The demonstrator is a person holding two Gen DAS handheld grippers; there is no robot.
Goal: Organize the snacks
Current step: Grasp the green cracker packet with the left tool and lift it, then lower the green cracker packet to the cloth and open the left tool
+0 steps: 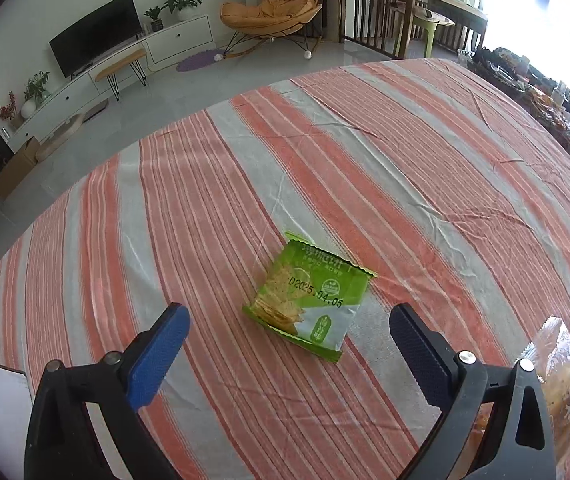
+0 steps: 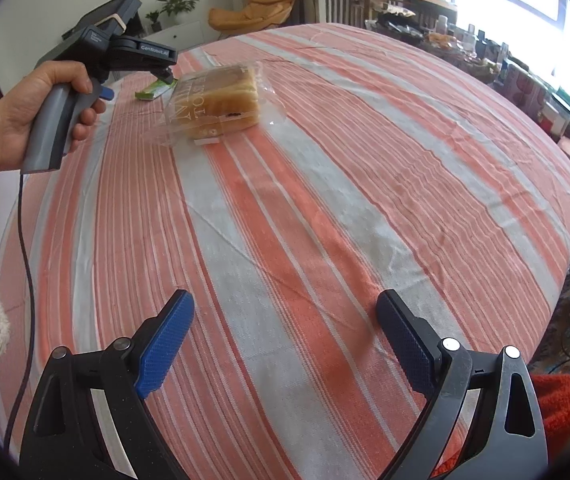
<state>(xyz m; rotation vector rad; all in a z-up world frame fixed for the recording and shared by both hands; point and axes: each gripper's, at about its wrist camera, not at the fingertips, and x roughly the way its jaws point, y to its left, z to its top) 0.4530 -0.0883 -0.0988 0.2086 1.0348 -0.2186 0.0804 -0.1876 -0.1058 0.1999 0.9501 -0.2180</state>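
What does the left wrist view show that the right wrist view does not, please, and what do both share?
Only the left wrist view shows the green packet's printed face and date, lying just ahead of the open left gripper.

Only the right wrist view shows the hand on the left gripper's handle, the open right gripper over bare cloth, and the whole bread bag.

Both show the striped cloth, the green packet, the bread bag (only its edge in the left view) and the orange chair.
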